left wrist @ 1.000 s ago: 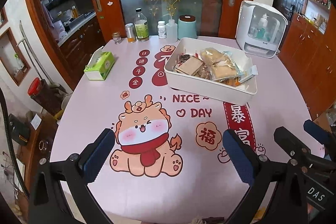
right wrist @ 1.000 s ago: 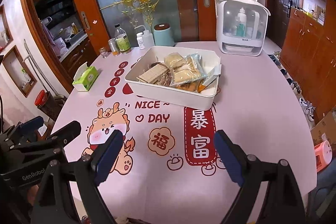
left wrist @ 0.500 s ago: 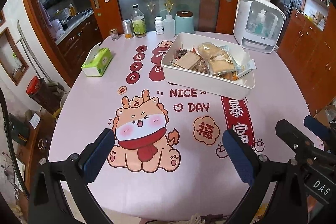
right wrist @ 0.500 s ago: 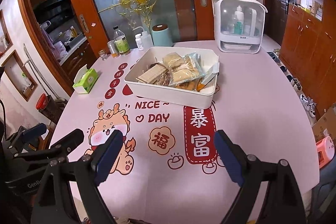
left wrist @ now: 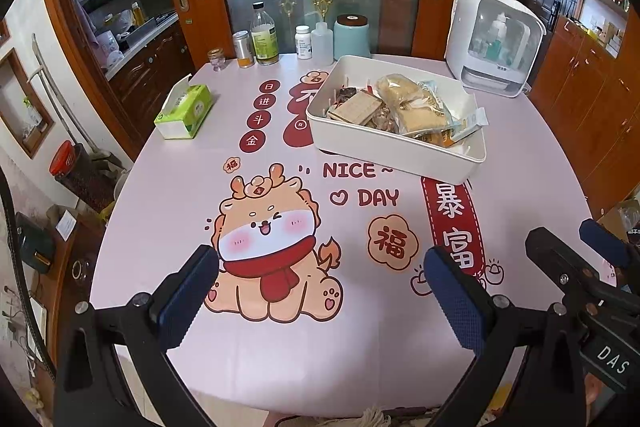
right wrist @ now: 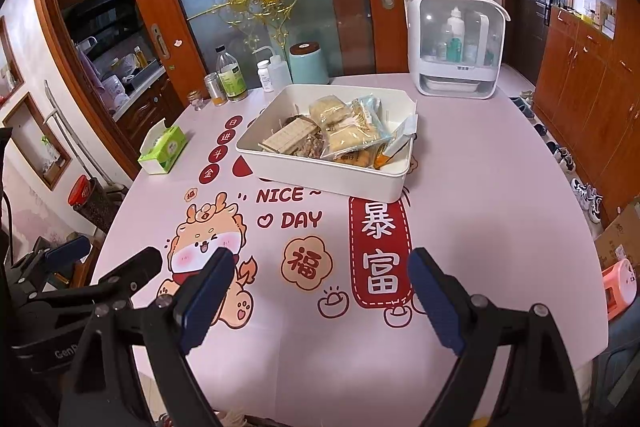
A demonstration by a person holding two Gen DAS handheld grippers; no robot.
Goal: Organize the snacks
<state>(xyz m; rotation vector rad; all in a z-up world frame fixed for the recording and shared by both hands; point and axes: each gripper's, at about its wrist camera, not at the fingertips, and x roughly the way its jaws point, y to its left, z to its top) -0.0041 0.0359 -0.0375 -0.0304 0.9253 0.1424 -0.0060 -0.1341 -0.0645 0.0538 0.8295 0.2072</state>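
Observation:
A white bin stands on the pink table, past the middle. It holds several packaged snacks, heaped together. My left gripper is open and empty above the near edge, over the cartoon print. My right gripper is open and empty beside it, over the near edge too. Each gripper shows at the side of the other's view: the right one and the left one. Both are well short of the bin.
A green tissue box lies at the left. Bottles, jars and a teal canister stand along the far edge. A white cabinet with bottles stands at the far right. Wooden cupboards and floor are on the right.
Both grippers have drawn back and risen a little from the table; the bin looks slightly farther. The jaws stay open.

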